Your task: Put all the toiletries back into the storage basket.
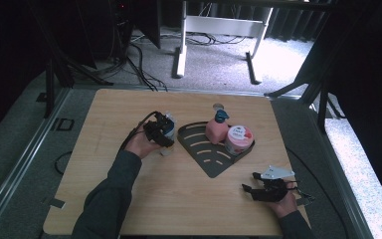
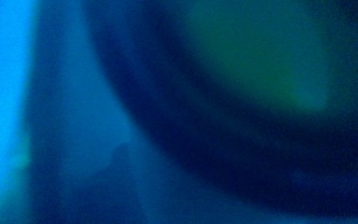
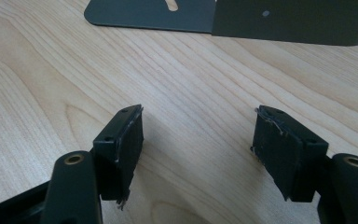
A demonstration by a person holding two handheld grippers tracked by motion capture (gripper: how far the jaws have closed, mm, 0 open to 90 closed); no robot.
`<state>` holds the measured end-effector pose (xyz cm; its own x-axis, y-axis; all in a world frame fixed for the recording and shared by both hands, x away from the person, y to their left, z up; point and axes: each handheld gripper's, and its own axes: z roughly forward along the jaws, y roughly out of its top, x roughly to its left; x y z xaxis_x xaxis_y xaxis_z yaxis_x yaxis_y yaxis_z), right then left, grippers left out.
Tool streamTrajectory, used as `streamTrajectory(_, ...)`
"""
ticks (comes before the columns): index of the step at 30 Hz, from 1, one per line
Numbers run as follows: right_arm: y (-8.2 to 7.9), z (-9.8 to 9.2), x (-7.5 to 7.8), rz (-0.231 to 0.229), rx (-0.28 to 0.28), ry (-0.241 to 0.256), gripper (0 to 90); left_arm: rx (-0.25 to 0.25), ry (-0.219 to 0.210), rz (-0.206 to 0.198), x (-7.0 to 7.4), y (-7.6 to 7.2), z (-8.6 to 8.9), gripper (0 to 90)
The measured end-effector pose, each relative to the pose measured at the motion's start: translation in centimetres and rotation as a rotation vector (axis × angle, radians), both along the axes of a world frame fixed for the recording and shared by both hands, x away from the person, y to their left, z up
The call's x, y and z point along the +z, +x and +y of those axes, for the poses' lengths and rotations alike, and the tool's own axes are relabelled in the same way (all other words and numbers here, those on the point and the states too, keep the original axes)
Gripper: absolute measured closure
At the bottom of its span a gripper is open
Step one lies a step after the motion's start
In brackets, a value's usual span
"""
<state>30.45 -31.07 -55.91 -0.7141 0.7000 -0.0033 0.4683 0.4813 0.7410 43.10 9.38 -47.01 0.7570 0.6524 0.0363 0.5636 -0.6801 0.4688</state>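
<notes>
No readable text anywhere: only an illegible blur of dark print on the white-and-pink lid of the round tub [image 1: 239, 135] in the dark tray [image 1: 210, 160] near the table's [image 1: 179, 199] far right corner.

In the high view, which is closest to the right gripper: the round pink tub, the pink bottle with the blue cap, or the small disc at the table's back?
From the right gripper:
1. Round pink tub, in the dark rack.
2. Pink bottle with blue cap, left of the tub.
3. Small disc, at the back.
</notes>
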Motion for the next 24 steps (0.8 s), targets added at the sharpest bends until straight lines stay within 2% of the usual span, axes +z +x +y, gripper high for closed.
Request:
streamTrajectory(9,0.0,0.0,0.0,0.0,0.0,0.0,33.0,0.008,0.013,-0.011,0.1,0.0,-0.2,54.9)
streamTrajectory(15,0.0,0.0,0.0,0.0,0.0,0.0,33.0,0.017,-0.009,-0.017,0.7,-0.1,0.0,54.9)
streamTrajectory(24,0.0,0.0,0.0,0.0,0.0,0.0,33.0,0.018,-0.019,-0.03,1.4,-0.2,0.0,54.9)
